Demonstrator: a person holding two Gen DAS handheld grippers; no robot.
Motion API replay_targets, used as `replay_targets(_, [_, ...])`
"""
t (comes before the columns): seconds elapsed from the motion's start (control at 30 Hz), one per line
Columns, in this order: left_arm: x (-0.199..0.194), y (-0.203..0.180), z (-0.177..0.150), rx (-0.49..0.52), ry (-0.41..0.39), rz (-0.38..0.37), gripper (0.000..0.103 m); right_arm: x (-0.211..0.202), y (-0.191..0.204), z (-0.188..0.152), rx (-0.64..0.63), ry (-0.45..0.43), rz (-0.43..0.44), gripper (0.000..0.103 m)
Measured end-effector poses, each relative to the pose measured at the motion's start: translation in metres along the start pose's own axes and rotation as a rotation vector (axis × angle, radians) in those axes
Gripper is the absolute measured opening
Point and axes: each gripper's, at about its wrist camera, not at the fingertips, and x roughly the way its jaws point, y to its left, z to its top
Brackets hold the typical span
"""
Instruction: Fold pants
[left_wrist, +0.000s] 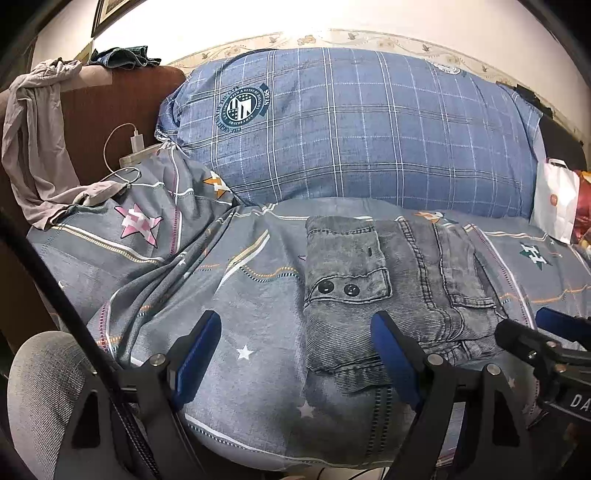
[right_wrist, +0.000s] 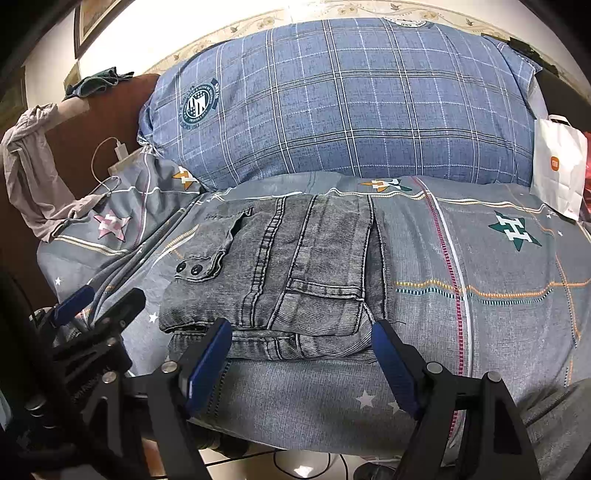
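From the left wrist view, my left hand-held gripper (left_wrist: 295, 354) stands wide open with nothing between its blue pads. The folded grey pants (left_wrist: 391, 291) lie on the bed (left_wrist: 166, 280) just ahead and toward the right finger, whose tip overlaps their near edge; I cannot tell if it touches. The blue plaid pillow (left_wrist: 351, 125) sits well beyond.

From the right wrist view, my right hand-held gripper (right_wrist: 301, 354) is likewise wide open and empty. The pants (right_wrist: 288, 266) lie directly ahead, near edge just past the fingertips. A white paper bag (right_wrist: 557, 173) stands far ahead to the right.
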Motion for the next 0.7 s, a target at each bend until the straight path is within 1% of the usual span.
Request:
replay_targets(0.27, [-0.0003, 0.0035, 0.0015, -0.013, -0.013, -0.003, 0.084, 0.0052, 0.0042, -0.0017, -0.012, 0.018, -0.014, 0.081])
replay_targets(0.43, [0.0035, 0.0052, 0.0017, -0.021, 0.007, -0.007, 0.084, 0.0062, 0.0069, -0.0030, -0.020, 0.021, -0.020, 0.081])
replay_targets(0.7, [0.0041, 0.0046, 0.0011, -0.020, 0.010, 0.002, 0.084, 0.0062, 0.0074, -0.0027, -0.024, 0.022, -0.021, 0.081])
